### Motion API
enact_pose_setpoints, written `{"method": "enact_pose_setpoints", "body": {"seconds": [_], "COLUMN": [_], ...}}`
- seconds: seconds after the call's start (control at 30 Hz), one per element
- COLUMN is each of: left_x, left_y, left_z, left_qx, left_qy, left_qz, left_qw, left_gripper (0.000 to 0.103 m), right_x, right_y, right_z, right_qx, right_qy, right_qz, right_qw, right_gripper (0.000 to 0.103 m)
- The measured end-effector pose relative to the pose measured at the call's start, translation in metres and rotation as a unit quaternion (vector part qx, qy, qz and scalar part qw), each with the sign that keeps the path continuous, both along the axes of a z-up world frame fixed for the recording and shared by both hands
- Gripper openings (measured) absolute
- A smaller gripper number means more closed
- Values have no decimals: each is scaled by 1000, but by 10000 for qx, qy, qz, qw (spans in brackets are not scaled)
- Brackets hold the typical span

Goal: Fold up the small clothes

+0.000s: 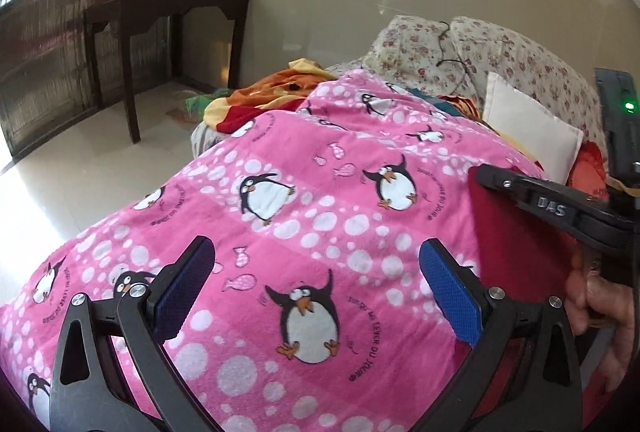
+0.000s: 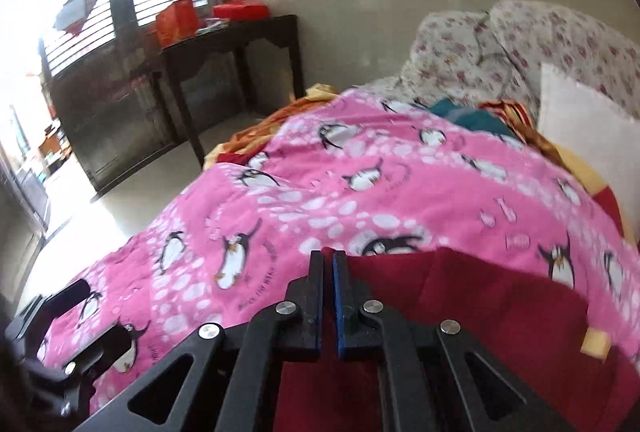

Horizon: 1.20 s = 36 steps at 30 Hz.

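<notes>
Red cloth (image 2: 460, 296) — near blanket (image 1: 320, 172) edge

- A dark red garment (image 2: 472, 316) is lying on the pink penguin-print blanket (image 1: 320, 192), at the blanket's near right part, close to the cameras.
- It is showing plain, unpatterned cloth of deep crimson, with a soft fold line running across its upper part in the right wrist view.
- Its top edge is sitting against the blanket's white bubble and penguin print, mostly flat, with one corner rising a little towards the blanket's middle.
- In the left wrist view the same cloth (image 1: 516, 244) is lying at the blanket's right side, its left edge running nearly straight down the blanket.
- Its lower part is passing out of view.
</notes>
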<state>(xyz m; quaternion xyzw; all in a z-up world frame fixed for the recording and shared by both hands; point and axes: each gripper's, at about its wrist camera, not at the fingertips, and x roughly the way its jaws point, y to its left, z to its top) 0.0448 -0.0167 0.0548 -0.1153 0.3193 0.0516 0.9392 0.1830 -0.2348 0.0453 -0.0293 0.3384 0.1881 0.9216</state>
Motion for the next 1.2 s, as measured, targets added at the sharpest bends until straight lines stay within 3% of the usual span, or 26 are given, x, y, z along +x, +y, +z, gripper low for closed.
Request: {"method": "enact_pose_setpoints", "body": {"seconds": [0.1, 0.17, 0.27, 0.37, 0.43, 0.47, 0.53, 0.6, 0.67, 0.73, 0.83, 0.93, 1.0, 1.13, 1.17, 1.2], "left_x": [0, -3, -8, -8, -4, -2, 5, 11, 14, 14, 9, 0, -3, 1, 4, 7], "left_y": [-13, -25, -47, -70, -87, -92, -104, -103, -98, -93, -92, -90, -87, -84, -83, -81], "left_z": [-1, 1, 2, -2, -8, -11, -22, -30, -31, -30, -26, -17, -14, -16, -17, -20], "left_qx": [44, 44, 39, 5, 114, 171, 403, 330, 146, 21, 51, -8, -60, -175, -215, -272], "left_qy": [-19, -101, -204, -161, -33, 29, 296, 464, 525, 501, 420, 168, 69, 195, 264, 345], "left_qz": [-282, -545, -1043, -1582, -1807, -1862, -1955, -1969, -1979, -1966, -1983, -2066, -2104, -2111, -2101, -2084], "left_qw": [9996, 9985, 9943, 9873, 9835, 9824, 9794, 9788, 9787, 9792, 9792, 9783, 9776, 9771, 9771, 9771], "left_gripper": [102, 102, 102, 103, 102, 103, 103, 103, 103, 103, 103, 102, 102, 102, 102, 102], "right_x": [-29, -71, -134, -173, -180, -181, -191, -207, -231, -256, -302, -337, -349, -361, -360, -360], "right_y": [-24, -56, -110, -165, -199, -216, -230, -242, -255, -271, -313, -359, -388, -434, -442, -443], "right_z": [13, 25, 30, 13, -10, -25, -26, -12, 6, 17, 27, 25, 20, -3, -11, -18], "right_qx": [255, 335, -59, -833, -905, -740, -229, 226, 469, 123, -520, -734, -686, -51, 109, 211], "right_qy": [82, -58, -155, 17, 391, 683, 438, 443, 177, -7, -132, -52, 148, 427, 524, 570], "right_qz": [-151, -405, -1138, -2292, -2901, -2958, -2789, -2815, -2929, -3409, -4361, -5049, -5349, -5622, -5615, -5491], "right_qw": [9995, 9986, 9934, 9698, 9519, 9499, 9590, 9583, 9548, 9400, 8983, 8600, 8420, 8259, 8258, 8335], "right_gripper": [13, 25, 26, 27, 28, 28, 28, 28, 32, 41, 46, 51, 57, 58, 52, 41]}}
